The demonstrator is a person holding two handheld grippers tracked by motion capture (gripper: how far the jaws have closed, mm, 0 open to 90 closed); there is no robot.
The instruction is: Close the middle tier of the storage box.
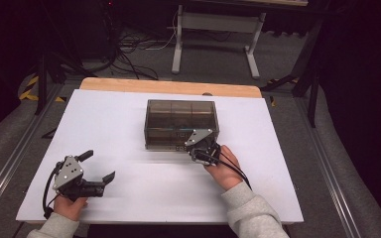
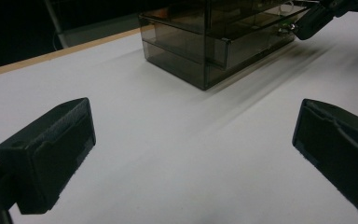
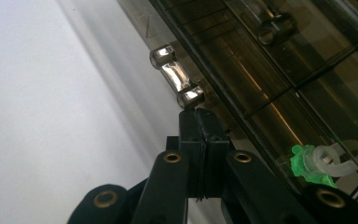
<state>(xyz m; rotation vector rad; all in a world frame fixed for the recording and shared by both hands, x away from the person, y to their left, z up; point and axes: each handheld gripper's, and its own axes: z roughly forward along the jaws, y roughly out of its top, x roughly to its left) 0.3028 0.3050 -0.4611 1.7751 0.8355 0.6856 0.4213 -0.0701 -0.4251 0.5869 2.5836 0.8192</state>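
On the white table (image 1: 129,124) we count one smoky, see-through drawer box (image 1: 181,124), two grippers and two hands. That box stands toward the far middle of the table, and through its walls we can make out partitions, though we cannot count the compartments with any confidence.

Our right gripper (image 1: 204,148) sits at the box's near right corner, held by the right hand (image 1: 223,166). From the right gripper view its jaws are pressed together with nothing between them — the tips (image 3: 199,122) meet just below one shiny metal handle (image 3: 176,77) on the box front, very close to the handle's lower end; whether they touch it we cannot tell. One green and white plastic piece (image 3: 319,163) shows behind the tinted wall, to the right of the jaws.

Our left gripper (image 1: 95,166) is well apart from the box, near the table's front left, in the left hand (image 1: 69,206). Its two jaws are spread wide, with bare table between the padded fingers (image 2: 56,156) — the box lies far ahead of them, toward the upper right of the left gripper view.
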